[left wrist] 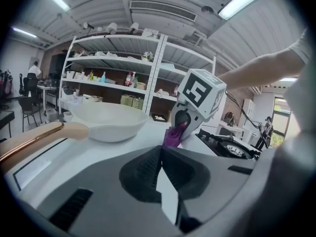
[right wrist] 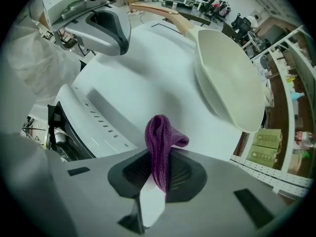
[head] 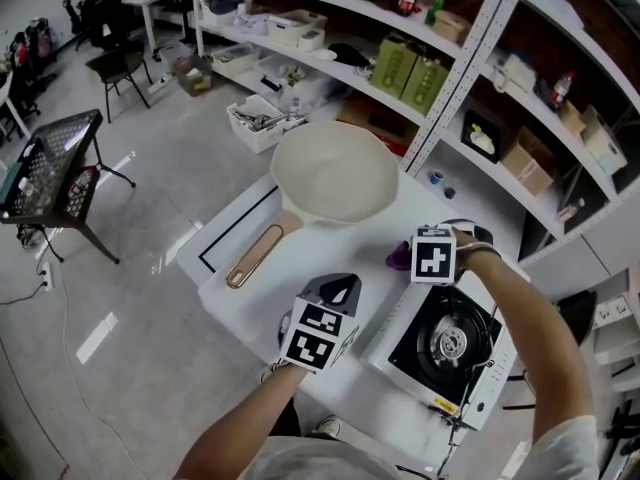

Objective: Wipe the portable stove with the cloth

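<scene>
The portable stove (head: 445,343), white with a black burner top, sits at the table's near right. My right gripper (head: 408,258) is shut on a purple cloth (right wrist: 159,142), which bunches up between the jaws. It hangs just left of the stove's white edge (right wrist: 84,117), above the white table (head: 300,268). The left gripper view shows the same cloth (left wrist: 173,136) under the right gripper's marker cube. My left gripper (left wrist: 160,149) is shut with nothing in it and hovers over the table left of the stove (left wrist: 229,147).
A large white pan (head: 335,173) with a wooden handle (head: 255,256) lies on the table's far side. Metal shelves (head: 450,78) full of boxes stand behind. A black wire basket stand (head: 50,173) is on the floor at the left.
</scene>
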Motion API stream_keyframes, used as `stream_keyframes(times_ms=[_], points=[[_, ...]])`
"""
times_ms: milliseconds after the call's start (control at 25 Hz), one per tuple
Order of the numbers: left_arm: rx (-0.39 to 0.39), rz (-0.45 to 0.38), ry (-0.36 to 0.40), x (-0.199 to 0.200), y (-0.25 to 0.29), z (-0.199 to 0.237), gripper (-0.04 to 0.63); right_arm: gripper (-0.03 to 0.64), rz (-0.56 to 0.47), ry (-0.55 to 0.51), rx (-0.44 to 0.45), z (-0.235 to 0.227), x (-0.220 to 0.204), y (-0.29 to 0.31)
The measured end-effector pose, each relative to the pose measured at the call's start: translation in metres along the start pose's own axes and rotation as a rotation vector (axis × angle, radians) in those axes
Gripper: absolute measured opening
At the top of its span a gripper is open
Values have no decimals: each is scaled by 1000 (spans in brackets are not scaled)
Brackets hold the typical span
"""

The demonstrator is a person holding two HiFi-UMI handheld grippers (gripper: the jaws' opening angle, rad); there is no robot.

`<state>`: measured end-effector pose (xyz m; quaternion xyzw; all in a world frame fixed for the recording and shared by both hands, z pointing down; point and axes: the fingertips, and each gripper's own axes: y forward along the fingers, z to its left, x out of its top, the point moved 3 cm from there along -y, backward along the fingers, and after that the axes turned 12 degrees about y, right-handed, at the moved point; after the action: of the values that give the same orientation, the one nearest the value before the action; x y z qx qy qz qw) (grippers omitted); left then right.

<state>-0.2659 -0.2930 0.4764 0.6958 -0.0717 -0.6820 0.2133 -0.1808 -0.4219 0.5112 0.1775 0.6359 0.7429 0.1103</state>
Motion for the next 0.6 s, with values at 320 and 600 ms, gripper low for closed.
stream_keyframes(times_ms=[320,600], points=[[40,15,-18,-13,-17,-7,5,63,-25,-42,40,25,13,-1],[83,12,-35,-19,-33,-13,5,63,-31,-70,75,49,20,-1]])
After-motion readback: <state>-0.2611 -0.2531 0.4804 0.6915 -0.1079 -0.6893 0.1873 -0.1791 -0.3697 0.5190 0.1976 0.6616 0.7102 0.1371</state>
